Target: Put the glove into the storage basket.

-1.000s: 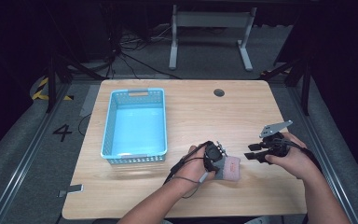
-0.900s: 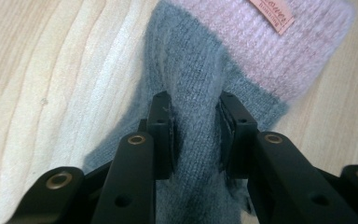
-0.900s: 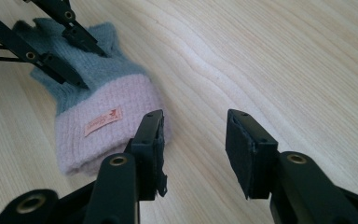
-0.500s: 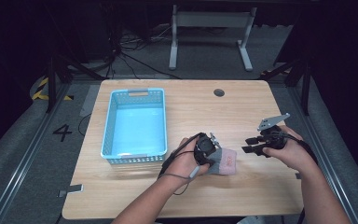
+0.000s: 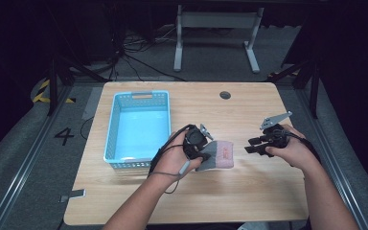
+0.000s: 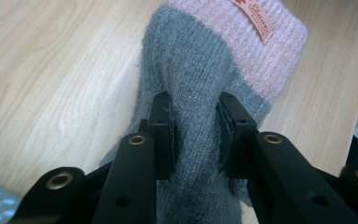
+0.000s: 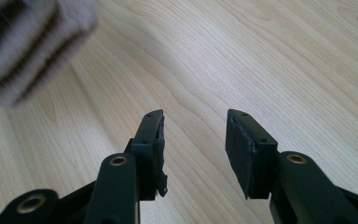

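Observation:
A grey knitted sock with a pink cuff (image 5: 218, 155) hangs from my left gripper (image 5: 202, 154) just right of the blue basket (image 5: 139, 125). In the left gripper view both pads (image 6: 164, 135) press into the grey wool of the sock (image 6: 200, 88), and the pink cuff with its small label points away over the wood. My right gripper (image 5: 253, 146) is to the right of the sock, a short gap from the cuff, with its jaws apart and nothing between them. In the right gripper view the gripper (image 7: 193, 135) hovers over bare wood, and the blurred cuff (image 7: 25, 42) sits at the top left.
The blue basket stands on the left half of the wooden table (image 5: 249, 110), with nothing inside that I can see. A dark round hole (image 5: 225, 95) marks the table's far side. A small grey object (image 5: 73, 195) lies at the front left corner. Dark floor and cables surround the table.
My left gripper has lifted the sock off the table and carried it a little toward the far side. My right gripper has drifted slightly away from the near edge.

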### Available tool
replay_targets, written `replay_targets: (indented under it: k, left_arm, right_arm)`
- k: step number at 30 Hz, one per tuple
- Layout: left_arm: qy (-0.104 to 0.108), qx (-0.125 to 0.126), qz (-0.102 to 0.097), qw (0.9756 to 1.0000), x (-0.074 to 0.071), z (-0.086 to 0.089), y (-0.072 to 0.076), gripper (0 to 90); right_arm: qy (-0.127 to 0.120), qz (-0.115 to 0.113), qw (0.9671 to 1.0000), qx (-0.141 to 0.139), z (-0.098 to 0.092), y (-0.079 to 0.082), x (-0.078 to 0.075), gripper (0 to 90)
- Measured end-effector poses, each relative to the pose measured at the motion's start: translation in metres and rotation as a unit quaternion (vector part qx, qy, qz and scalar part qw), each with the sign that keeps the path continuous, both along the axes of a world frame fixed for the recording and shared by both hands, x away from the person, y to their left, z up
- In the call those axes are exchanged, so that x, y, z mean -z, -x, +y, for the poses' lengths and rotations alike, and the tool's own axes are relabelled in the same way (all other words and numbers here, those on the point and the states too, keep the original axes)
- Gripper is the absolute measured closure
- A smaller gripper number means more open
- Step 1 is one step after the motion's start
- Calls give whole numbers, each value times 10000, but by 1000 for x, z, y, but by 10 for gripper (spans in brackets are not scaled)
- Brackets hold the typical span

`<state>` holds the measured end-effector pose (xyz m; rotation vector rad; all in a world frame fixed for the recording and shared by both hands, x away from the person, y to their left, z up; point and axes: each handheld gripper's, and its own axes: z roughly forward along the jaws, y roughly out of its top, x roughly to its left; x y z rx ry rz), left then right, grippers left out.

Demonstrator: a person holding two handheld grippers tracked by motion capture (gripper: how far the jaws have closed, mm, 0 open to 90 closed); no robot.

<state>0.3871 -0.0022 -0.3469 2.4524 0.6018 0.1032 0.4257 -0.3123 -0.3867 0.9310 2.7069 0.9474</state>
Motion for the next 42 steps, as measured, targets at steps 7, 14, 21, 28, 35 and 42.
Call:
replay_targets:
  k: [7,14,21,28,35,42]
  left_arm:
    - [49,-109,-106,9999,-17,21,-7,700]
    - [7,-285,-181,9994,-28,44,-14,698]
    - [155,-529,-201,9983,-36,71,-26,697]
    - [167,-692,-249,9971,-45,97,-40,696]
    - [149,-975,-343,9945,-51,124,-56,692]
    - [166,-1098,-339,9932,-50,139,-70,692]
  right_arm:
    - [15,71,10000,45,-1,-1,4,575]
    - [42,140,9997,183,-5,1,10,575]
    - [54,183,9994,281,-11,3,13,573]
    - [57,216,9991,353,-14,5,16,571]
    - [76,275,9989,367,-13,7,19,571]
    - [86,292,9988,392,-15,8,21,571]
